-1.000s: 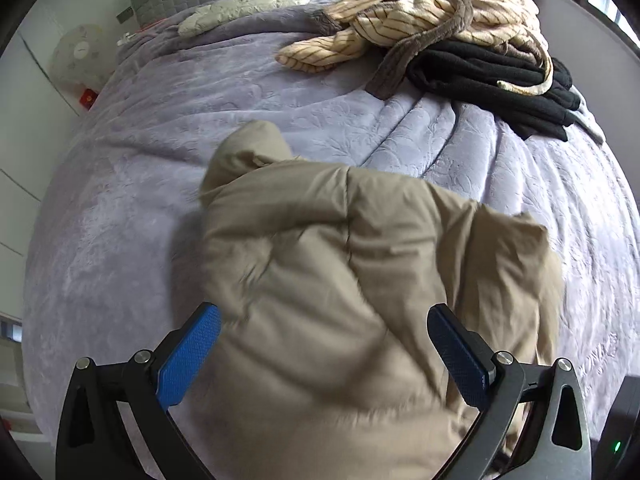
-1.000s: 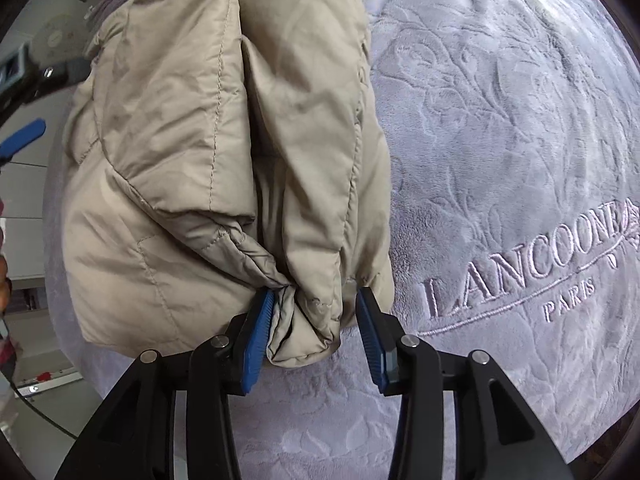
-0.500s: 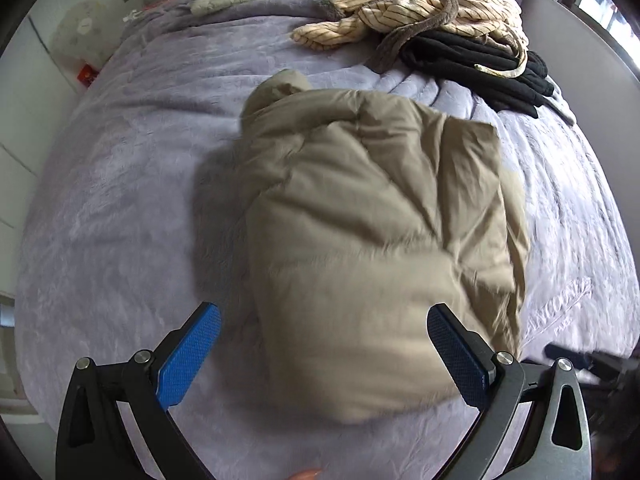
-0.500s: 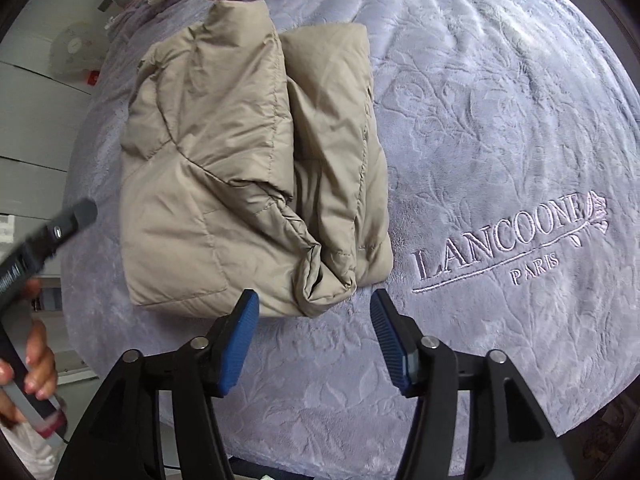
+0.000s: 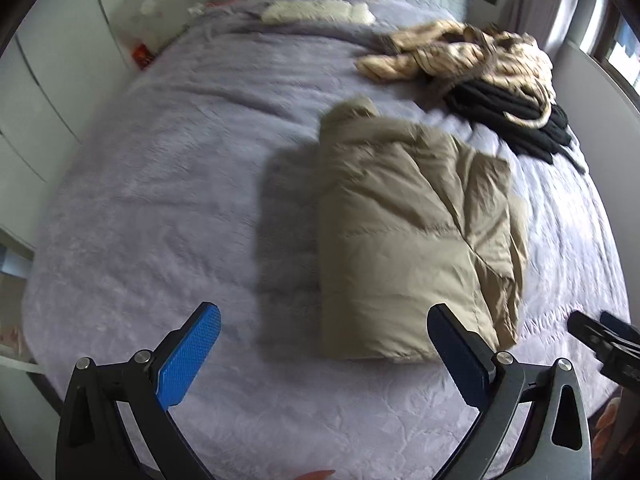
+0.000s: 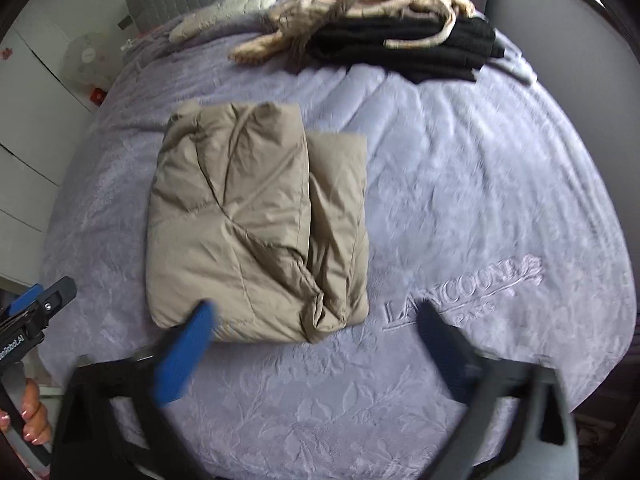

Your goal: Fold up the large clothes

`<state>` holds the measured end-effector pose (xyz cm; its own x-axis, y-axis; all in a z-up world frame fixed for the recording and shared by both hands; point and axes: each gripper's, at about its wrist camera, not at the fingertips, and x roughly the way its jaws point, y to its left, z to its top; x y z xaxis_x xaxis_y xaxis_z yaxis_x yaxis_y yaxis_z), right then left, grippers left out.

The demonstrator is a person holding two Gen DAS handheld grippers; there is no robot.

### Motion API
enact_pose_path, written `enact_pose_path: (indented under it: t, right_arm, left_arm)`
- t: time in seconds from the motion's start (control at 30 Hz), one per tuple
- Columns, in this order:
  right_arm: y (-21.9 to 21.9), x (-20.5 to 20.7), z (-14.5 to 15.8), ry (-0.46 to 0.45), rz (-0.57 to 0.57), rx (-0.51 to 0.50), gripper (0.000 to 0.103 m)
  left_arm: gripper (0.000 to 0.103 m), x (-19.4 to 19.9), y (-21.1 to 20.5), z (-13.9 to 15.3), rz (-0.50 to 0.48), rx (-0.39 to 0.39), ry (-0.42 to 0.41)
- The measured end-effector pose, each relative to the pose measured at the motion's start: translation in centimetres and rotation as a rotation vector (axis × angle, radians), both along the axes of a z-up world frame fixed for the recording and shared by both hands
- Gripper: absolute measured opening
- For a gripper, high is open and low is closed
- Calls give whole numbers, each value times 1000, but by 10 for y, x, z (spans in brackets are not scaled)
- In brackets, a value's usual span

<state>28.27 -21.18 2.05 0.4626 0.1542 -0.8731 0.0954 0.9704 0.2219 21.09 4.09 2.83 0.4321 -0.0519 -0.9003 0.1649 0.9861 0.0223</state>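
Fingers of the right gripper (image 6: 312, 344) have just been opening and now stand spread wide with nothing between them; a second ago they sat either side of the near corner of the tan puffer jacket (image 6: 256, 232), and that corner now lies free on the bed (image 6: 460, 184), just beyond the blue pads. The left gripper (image 5: 324, 344) is likewise released, its fingers splayed and empty as they were in the earlier views, hanging above the bedcover at the jacket's near left corner without touching it. Both cameras now take in far more of the bed than a second ago, so both grippers have pulled up and back from the garment. The jacket itself lies as a compact rectangular bundle on the lilac embossed cover, a folded panel on top and a narrower strip showing along its right side, with the embroidered lettering (image 6: 464, 288) just to its right. It holds its shape with no hand on it, which suggests this garment's fold is finished and let go. Well beyond it, toward the headboard, a loose heap of striped cream clothing (image 6: 372, 0) lies over a stack of black garments (image 6: 404, 48); judging by the task, that heap is likely next.
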Motion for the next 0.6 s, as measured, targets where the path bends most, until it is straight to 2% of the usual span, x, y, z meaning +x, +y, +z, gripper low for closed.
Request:
enact_pose_path:
  t: [0.17,0.33,0.6]
  right_arm:
    - [9,-3,30,-105,10,-50,103]
    - [18,-11,53,-166,4,-75,103]
    - [24,-16,66,-199,-14,-117,103]
  left_arm:
    - [103,-4,6,26,10,-6,-56]
    - [103,-10,6,49,18,-23,-95]
    - [103,-22,5,69,13,-23,-144]
